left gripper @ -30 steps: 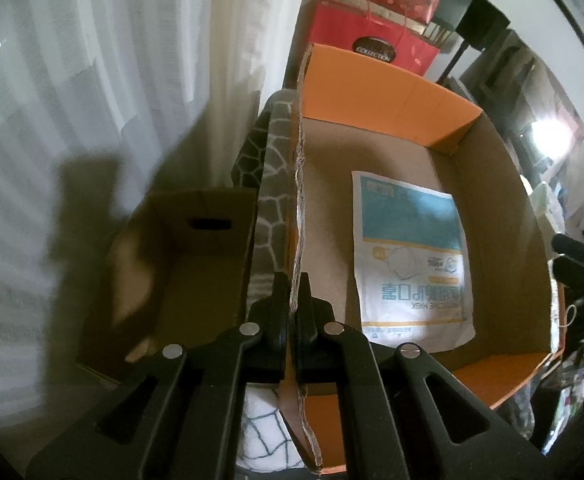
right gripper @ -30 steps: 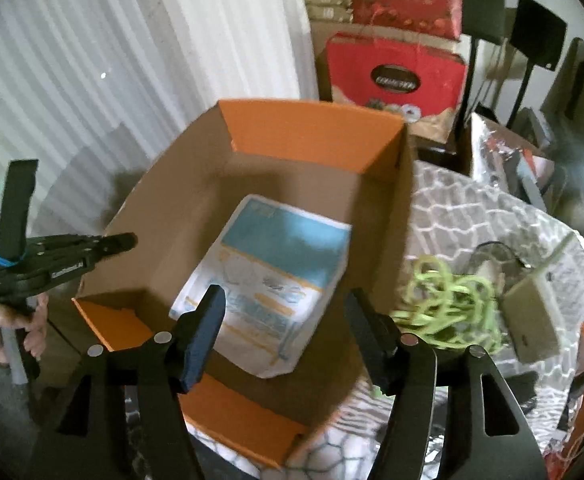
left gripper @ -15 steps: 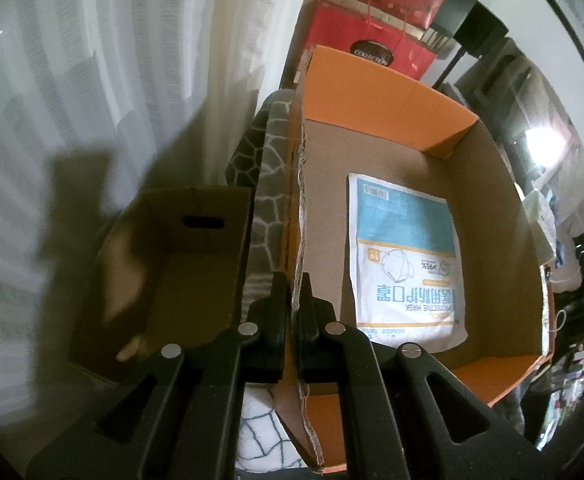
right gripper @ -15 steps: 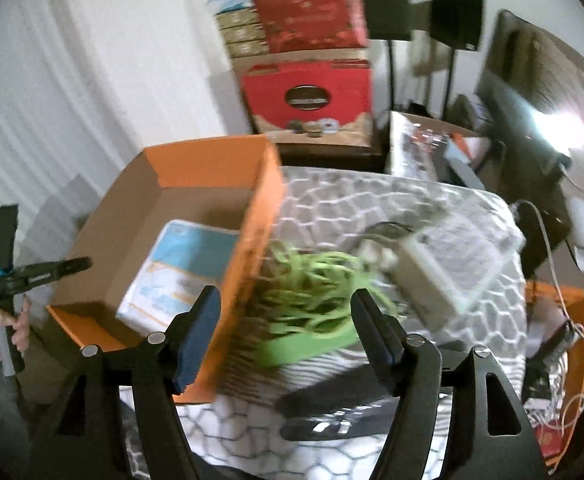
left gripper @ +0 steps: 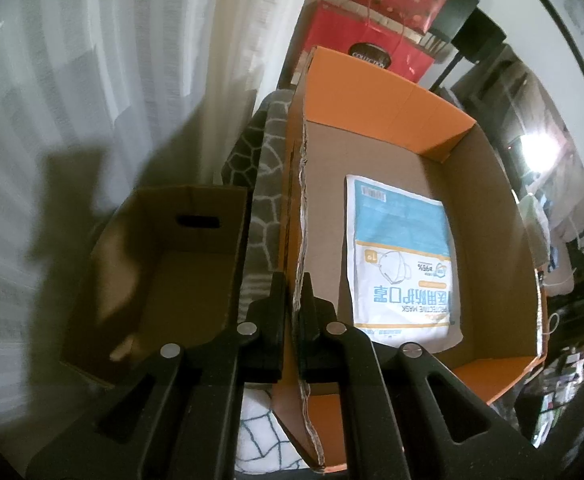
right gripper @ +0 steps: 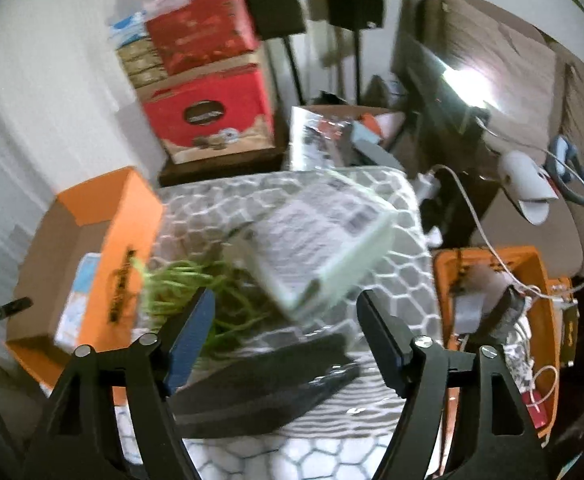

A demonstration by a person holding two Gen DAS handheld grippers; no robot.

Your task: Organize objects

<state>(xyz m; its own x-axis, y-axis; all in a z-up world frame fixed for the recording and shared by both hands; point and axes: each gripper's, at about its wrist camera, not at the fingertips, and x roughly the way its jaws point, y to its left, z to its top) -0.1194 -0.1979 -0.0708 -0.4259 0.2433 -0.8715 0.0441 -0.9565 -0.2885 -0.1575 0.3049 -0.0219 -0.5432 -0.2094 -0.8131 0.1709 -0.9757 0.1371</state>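
My left gripper [left gripper: 294, 280] is shut on the left wall of an orange cardboard box [left gripper: 419, 92], pinching its torn edge. A blue-and-white face mask packet [left gripper: 401, 256] lies flat inside the box. In the right wrist view the same box [right gripper: 110, 236] stands at the left on a grey patterned cloth [right gripper: 391, 280]. My right gripper [right gripper: 282, 306] is open and empty above the cloth. Ahead of it lie a pale green box [right gripper: 319, 244], a tangle of green cord [right gripper: 204, 288] and flat black pieces [right gripper: 268, 384].
A brown cardboard box [left gripper: 160, 272] stands on the floor left of the table, by white curtains [left gripper: 92, 60]. Red cartons [right gripper: 208, 112] are stacked behind. An orange bin [right gripper: 499, 316] with cables stands at the right beside a sofa.
My right gripper has swung right, from over the orange box to over the green cord and pale green box. My left gripper keeps its hold on the box wall.
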